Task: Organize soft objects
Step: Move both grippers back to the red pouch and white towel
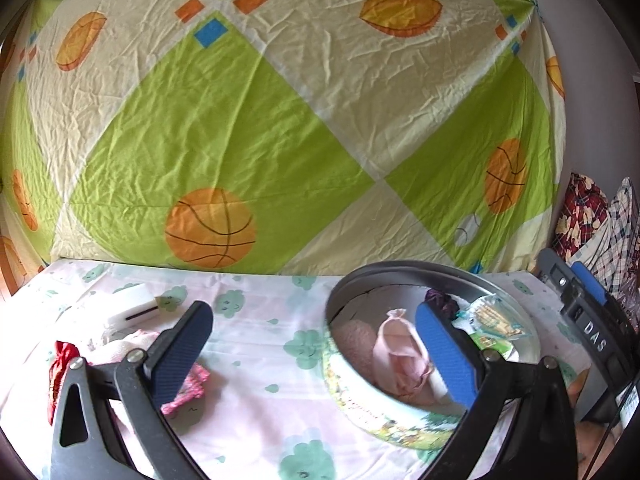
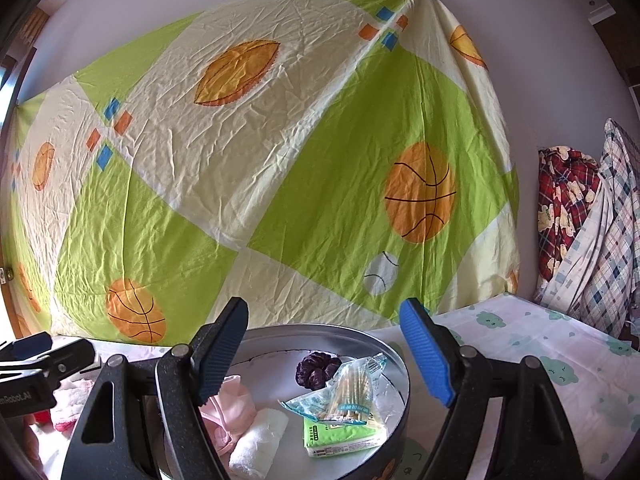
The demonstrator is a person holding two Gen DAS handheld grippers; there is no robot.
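Observation:
A round tin (image 1: pixel 360 400) stands on the bed at the right; it also shows in the right wrist view (image 2: pixel 384 344). It holds a pink pouch (image 1: pixel 400 360), a white rolled cloth (image 2: pixel 260 436), a purple scrunchie (image 2: pixel 316 368), a bag of cotton swabs (image 2: pixel 348 392) and a green tissue pack (image 2: pixel 340 436). My left gripper (image 1: pixel 316 356) is open and empty, its right finger over the tin. My right gripper (image 2: pixel 324 364) is open and empty above the tin. A red cloth (image 1: pixel 60 364) and a pink knit item (image 1: pixel 188 392) lie at the left.
A white box (image 1: pixel 136 312) sits on the cloud-print sheet (image 1: pixel 256 320). A green and cream sports-print sheet (image 1: pixel 280 120) hangs behind the bed. Plaid bedding (image 2: pixel 580 220) is piled at the right. The right gripper's body (image 1: pixel 592 320) is beside the tin.

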